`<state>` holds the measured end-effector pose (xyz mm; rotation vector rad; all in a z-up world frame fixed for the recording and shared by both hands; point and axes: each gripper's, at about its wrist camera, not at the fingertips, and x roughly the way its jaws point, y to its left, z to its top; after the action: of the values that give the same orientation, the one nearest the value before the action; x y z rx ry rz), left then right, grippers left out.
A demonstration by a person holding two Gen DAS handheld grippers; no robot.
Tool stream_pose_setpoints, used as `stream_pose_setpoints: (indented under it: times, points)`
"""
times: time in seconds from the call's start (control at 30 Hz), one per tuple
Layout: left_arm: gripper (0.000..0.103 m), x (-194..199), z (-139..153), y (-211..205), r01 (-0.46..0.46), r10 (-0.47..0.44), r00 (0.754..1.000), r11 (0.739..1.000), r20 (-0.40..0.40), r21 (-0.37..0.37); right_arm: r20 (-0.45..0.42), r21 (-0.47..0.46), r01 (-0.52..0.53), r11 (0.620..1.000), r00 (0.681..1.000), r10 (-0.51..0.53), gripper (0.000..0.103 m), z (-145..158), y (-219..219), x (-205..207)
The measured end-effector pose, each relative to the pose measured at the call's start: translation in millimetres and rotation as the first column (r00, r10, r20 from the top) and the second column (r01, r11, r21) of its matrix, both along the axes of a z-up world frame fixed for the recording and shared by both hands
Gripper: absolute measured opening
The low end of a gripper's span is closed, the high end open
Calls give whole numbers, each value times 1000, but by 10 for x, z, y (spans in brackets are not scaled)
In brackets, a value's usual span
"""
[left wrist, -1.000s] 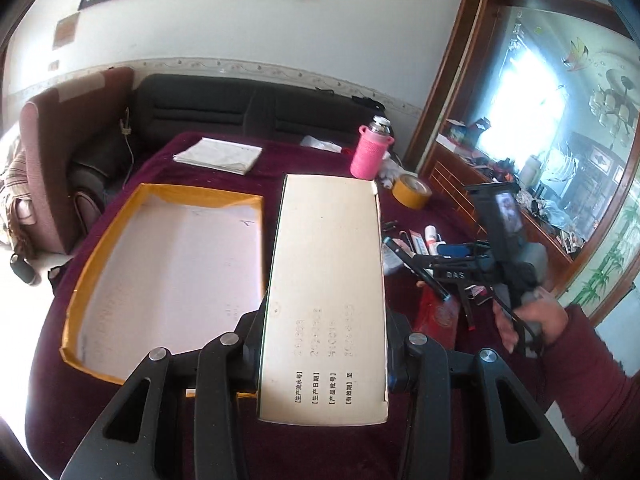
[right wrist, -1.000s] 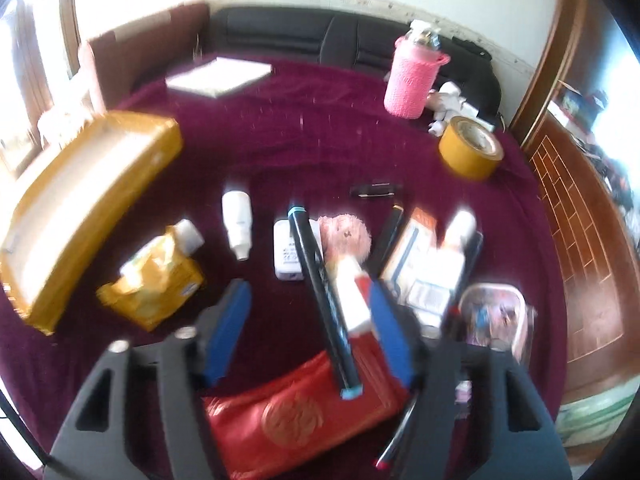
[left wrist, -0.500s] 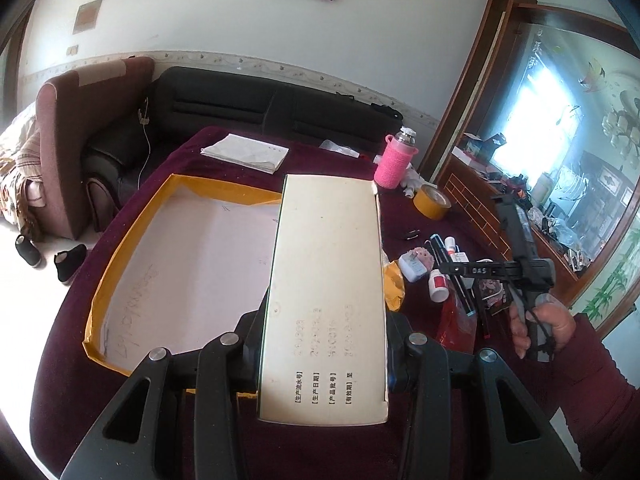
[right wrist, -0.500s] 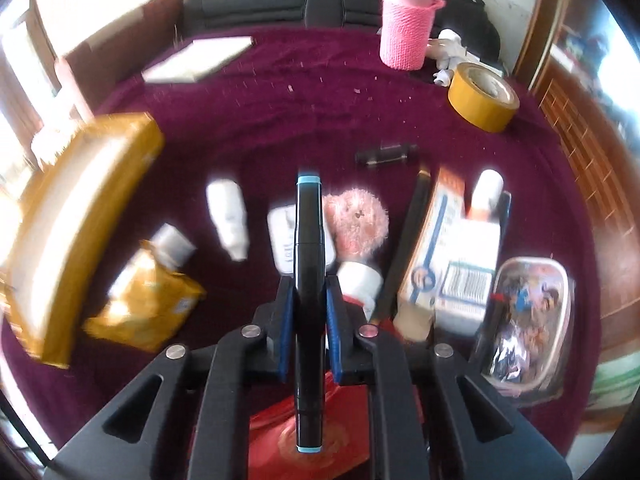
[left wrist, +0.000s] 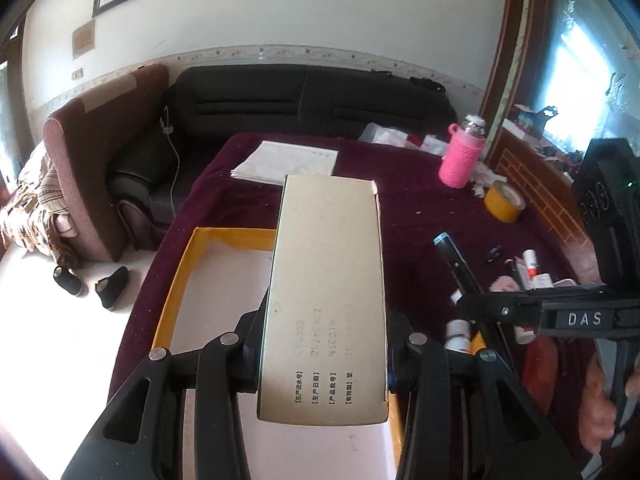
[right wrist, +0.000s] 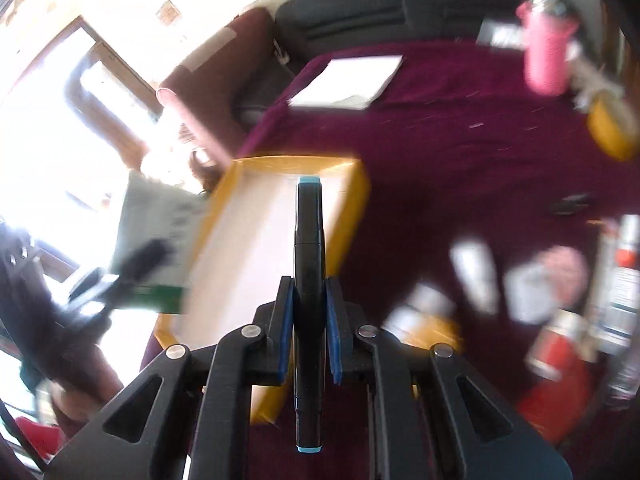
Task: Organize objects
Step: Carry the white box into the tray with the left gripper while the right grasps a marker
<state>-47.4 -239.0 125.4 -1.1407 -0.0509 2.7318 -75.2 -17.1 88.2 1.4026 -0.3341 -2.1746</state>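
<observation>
My left gripper (left wrist: 325, 356) is shut on a long cream carton (left wrist: 326, 288) with printed text and holds it above the yellow-rimmed tray (left wrist: 176, 280), which has a white floor. My right gripper (right wrist: 308, 320) is shut on a black marker with light-blue ends (right wrist: 308, 264) and points it toward the tray (right wrist: 356, 200). In the left wrist view the right gripper (left wrist: 476, 312) and the marker (left wrist: 456, 260) hang just right of the carton. In the right wrist view the carton (right wrist: 160, 240) shows blurred at the tray's left.
A maroon cloth (left wrist: 400, 208) covers the table. On it lie a white paper stack (left wrist: 286, 162), a pink-sleeved bottle (left wrist: 460, 156), a yellow tape roll (left wrist: 504, 202) and several small bottles, boxes and a red pouch (right wrist: 556, 384) at the right. A sofa (left wrist: 300, 100) stands behind.
My right gripper has lifted the marker off the pile and swung left toward the tray. My left gripper has kept the carton over the tray while the view shifted.
</observation>
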Motion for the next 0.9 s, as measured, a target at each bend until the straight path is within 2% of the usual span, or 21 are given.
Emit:
stream_pose_setpoints:
  times: [0.07, 0.2, 0.4, 0.47, 0.57, 0.67, 0.73, 0.77, 0.8, 0.87, 0.9]
  points:
    - [37, -226, -188, -62, -29, 29, 998, 1000, 47, 11, 47, -11, 15, 1000, 999, -14, 13, -148, -227, -210]
    - [37, -504, -514, -172, -51, 42, 991, 996, 126, 73, 104, 31, 54, 998, 993, -57, 12, -528, -589, -624]
    - [36, -829, -789, -174, -61, 40, 984, 991, 174, 118, 127, 100, 103, 990, 985, -115, 13, -877, -724, -940]
    - [37, -914, -842, -204, -70, 43, 984, 986, 175, 151, 112, 99, 123, 987, 985, -134, 13, -863, -688, -1004]
    - [41, -935, -884, -242, -81, 48, 984, 979, 171, 190, 68, 153, 121, 981, 989, -133, 15, -769, -689, -1019]
    - [48, -896, -872, -267, -97, 62, 982, 976, 178, 196, 10, 165, 134, 977, 990, -138, 15, -668, -640, -950]
    - [49, -778, -826, -318, -130, 93, 980, 969, 175, 212, -54, 172, 145, 974, 989, -137, 15, -528, -563, -811]
    - [50, -680, -793, -344, -146, 112, 982, 962, 153, 233, -78, 176, 143, 974, 988, -131, 16, -469, -527, -735]
    - [57, -602, -771, -366, -164, 134, 982, 954, 133, 250, -116, 182, 139, 973, 986, -119, 16, -394, -466, -598]
    - [69, -380, -772, -415, -247, 231, 969, 924, 90, 292, -157, 187, 140, 972, 981, -111, 24, -324, -371, -394]
    - [69, -317, -804, -425, -280, 266, 960, 910, 87, 307, -172, 178, 140, 974, 979, -109, 31, -304, -303, -259]
